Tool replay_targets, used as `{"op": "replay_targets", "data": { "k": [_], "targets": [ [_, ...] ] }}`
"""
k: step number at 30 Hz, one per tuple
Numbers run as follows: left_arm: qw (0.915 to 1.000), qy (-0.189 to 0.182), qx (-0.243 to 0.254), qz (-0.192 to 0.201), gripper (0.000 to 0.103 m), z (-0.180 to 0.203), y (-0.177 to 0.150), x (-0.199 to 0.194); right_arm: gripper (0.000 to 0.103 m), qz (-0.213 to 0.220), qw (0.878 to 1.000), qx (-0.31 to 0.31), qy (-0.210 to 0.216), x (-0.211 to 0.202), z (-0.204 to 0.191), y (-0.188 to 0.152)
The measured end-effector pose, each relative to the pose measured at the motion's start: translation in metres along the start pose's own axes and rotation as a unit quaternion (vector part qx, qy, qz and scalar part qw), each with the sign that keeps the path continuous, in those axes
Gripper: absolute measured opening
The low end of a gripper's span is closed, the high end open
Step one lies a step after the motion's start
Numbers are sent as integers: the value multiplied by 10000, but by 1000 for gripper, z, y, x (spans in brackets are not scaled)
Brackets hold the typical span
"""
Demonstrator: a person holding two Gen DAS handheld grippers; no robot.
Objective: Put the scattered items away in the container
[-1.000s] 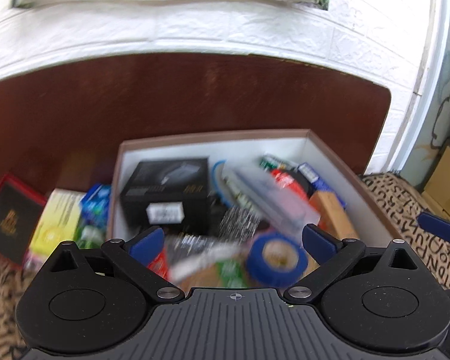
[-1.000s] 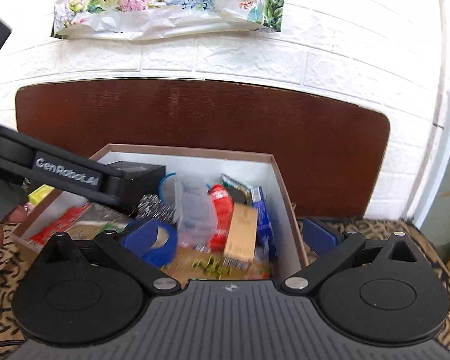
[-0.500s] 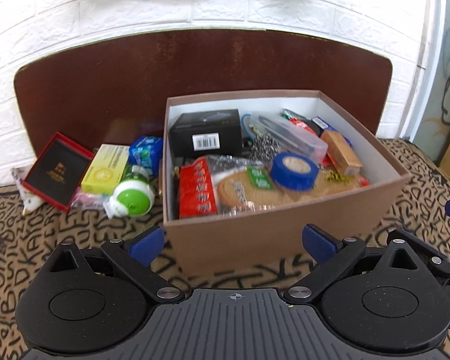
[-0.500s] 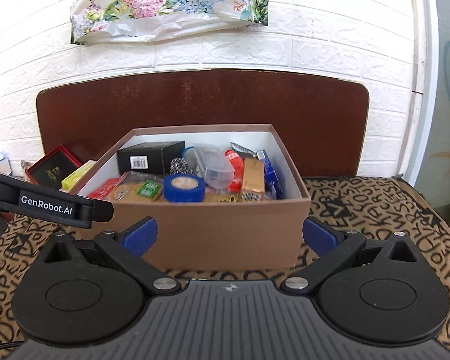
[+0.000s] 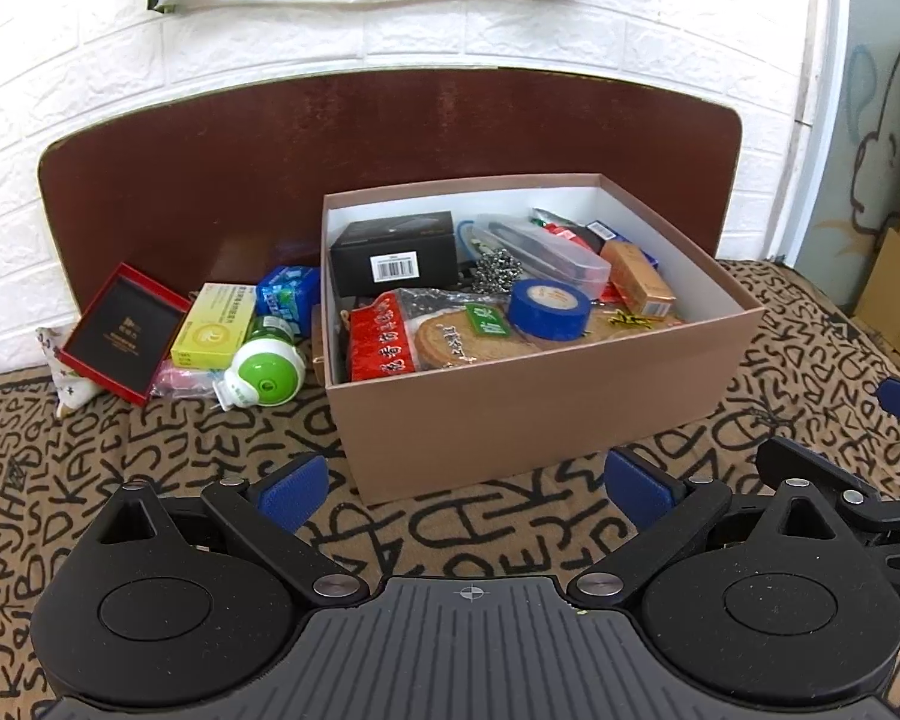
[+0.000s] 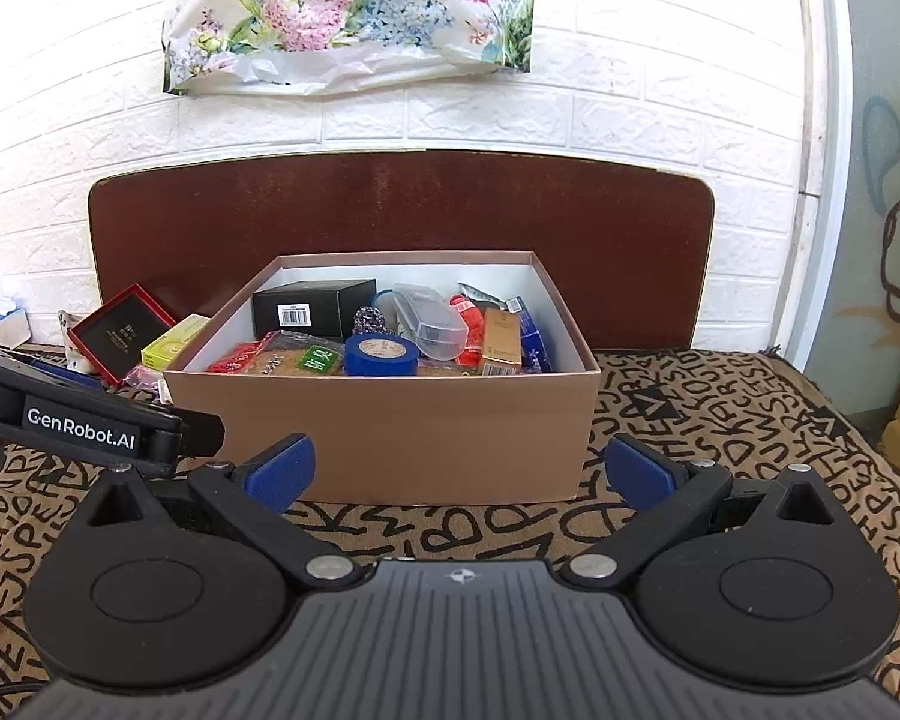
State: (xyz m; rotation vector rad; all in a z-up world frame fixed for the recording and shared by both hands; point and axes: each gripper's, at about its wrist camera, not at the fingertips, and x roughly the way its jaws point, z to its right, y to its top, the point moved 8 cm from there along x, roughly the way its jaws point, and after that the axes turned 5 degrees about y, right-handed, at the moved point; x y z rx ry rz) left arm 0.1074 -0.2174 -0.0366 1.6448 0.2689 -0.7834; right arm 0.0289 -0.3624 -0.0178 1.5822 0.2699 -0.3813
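Nearest the cameras, the left gripper (image 5: 467, 489) hangs low over the patterned cloth (image 5: 90, 468), its blue pads wide apart and holding nothing; the right gripper (image 6: 459, 471) sits beside it, jaws equally wide and bare, in front of the box (image 6: 390, 438). In the right wrist view the left gripper's black arm crosses the lower left, just short of the box's near left corner. The box stands on the cloth, open-topped, its back close to the brown board (image 5: 270, 138) that leans on the white brick wall (image 5: 90, 60). Inside, toward the front, lie a red packet (image 5: 384, 339), a round biscuit pack (image 5: 450, 342) with a green label, and a blue tape roll (image 5: 549, 309) beside it. Behind them are a black carton (image 5: 393, 252) with a barcode at the back left, a clear plastic case (image 5: 540, 252) in the middle, and an orange carton (image 5: 636, 279) toward the right wall. Still outside, to the left of the box, a white and green bottle (image 5: 264, 372) lies on the cloth close to the box's left wall; behind it sit a blue packet (image 5: 288, 294) and a yellow carton (image 5: 213, 324), and further left a red-rimmed black case (image 5: 123, 333) tilts against the board. High on the wall hangs a floral bag (image 6: 348, 18).
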Motion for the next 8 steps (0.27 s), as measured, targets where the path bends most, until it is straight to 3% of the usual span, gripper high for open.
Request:
{"op": "replay_targets", "data": {
  "k": [8],
  "targets": [
    [10000,-34,9,81,103,-1,0,-4,103,-20,10000,3,42,-1,-6,0]
  ]
}}
